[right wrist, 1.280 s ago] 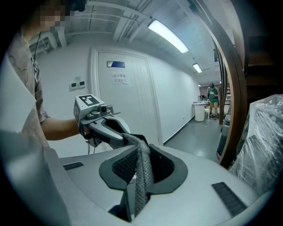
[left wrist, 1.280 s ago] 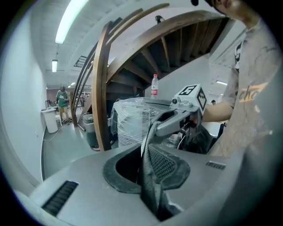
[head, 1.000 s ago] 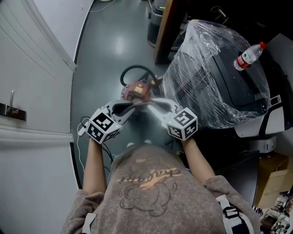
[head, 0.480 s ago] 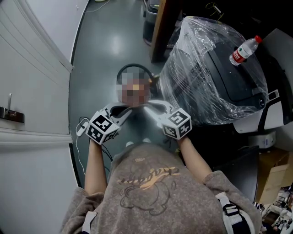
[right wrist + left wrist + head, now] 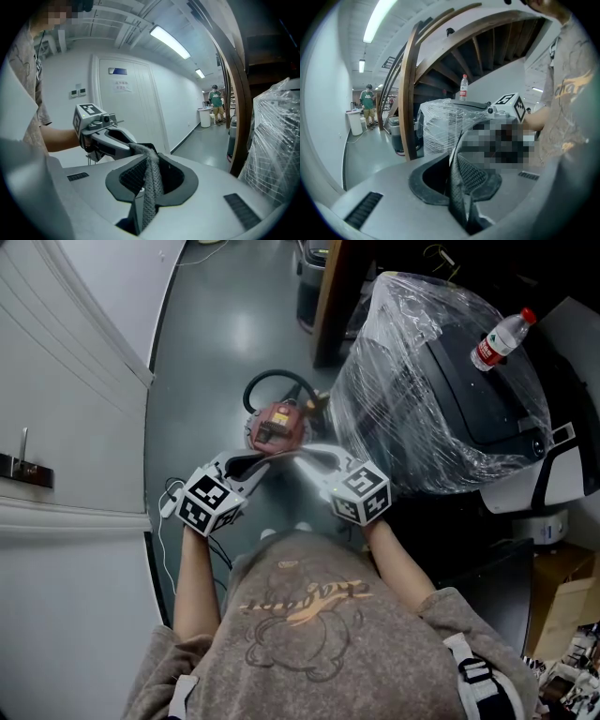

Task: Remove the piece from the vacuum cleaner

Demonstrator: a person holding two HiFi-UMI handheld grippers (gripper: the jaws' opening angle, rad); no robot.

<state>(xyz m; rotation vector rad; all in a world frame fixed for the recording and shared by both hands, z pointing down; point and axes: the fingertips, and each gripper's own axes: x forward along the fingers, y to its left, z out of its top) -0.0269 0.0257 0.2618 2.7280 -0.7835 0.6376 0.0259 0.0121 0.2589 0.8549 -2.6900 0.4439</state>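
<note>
Measured against the vacuum cleaner (image 5: 278, 423), little has shifted. The right gripper (image 5: 300, 454) has drawn in slightly. Its marker cube (image 5: 361, 495) now lies a touch nearer the vacuum cleaner's side and nearer the left gripper (image 5: 270, 461). This leaves the grey strip (image 5: 150, 183) between the two pairs of jaws a slightly shorter gap to span. The head view has also swung a little, so the water bottle (image 5: 497, 339) and the film-wrapped machine (image 5: 422, 399) appear a shade closer to the vacuum cleaner.
</note>
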